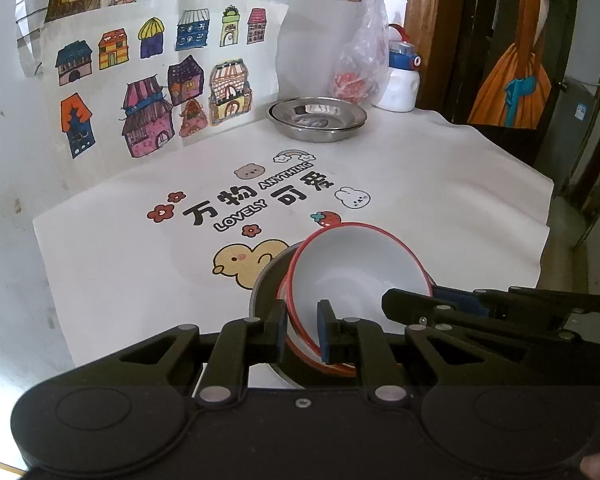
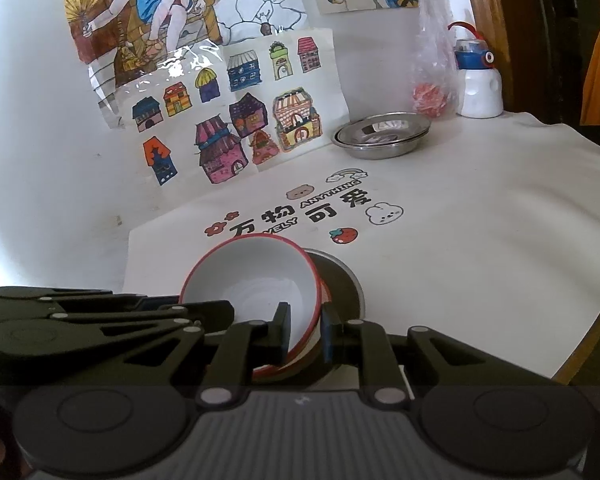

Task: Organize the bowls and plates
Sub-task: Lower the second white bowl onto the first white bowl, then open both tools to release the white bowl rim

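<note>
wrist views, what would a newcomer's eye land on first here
A tilted red-rimmed white bowl near the cloth's front edge, pinched at its rim by the left gripper and right gripper, over a steel plate. Farther back, stacked steel plates sit below colourful house drawings.

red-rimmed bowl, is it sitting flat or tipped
Tipped: the red-rimmed bowl leans with its opening facing the cameras, its rim pinched by the left gripper and right gripper.

The left gripper [image 1: 303,334] is covering the near rim of the red-rimmed bowl [image 1: 356,276], and the second red rim [image 1: 342,369] beneath it is showing only as a sliver, possibly another bowl. The steel dish [image 2: 346,280] below is lying mostly hidden. Whatever red thing is sitting in the plastic bag [image 1: 360,68] is staying too blurred to name.
</note>
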`<state>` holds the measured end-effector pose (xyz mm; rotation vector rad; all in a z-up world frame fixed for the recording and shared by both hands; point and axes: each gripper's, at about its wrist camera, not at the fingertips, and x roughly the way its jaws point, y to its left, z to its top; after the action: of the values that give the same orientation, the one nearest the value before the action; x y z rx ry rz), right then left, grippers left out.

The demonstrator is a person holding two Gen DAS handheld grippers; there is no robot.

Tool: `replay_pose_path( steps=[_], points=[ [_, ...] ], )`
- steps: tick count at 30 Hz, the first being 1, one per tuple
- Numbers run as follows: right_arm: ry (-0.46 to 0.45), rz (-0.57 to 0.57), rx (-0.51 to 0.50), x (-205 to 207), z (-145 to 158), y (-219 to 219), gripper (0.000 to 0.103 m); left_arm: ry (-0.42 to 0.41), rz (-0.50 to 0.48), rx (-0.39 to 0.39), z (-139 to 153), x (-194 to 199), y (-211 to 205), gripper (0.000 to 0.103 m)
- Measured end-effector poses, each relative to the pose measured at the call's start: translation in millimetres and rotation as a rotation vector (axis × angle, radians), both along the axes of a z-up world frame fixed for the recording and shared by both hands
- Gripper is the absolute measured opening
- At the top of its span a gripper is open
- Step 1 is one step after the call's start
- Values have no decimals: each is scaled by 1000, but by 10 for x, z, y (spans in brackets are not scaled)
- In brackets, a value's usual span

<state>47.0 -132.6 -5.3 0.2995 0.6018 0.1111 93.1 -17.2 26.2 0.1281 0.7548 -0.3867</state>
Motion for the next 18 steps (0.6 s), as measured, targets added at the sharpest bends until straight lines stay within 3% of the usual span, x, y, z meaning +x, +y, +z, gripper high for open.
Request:
replay_pose_path(
  steps=[18],
  points=[
    [-5,-7,2,-15,7,-20,24,33,-8,-19,-85,77,48,21]
  ],
)
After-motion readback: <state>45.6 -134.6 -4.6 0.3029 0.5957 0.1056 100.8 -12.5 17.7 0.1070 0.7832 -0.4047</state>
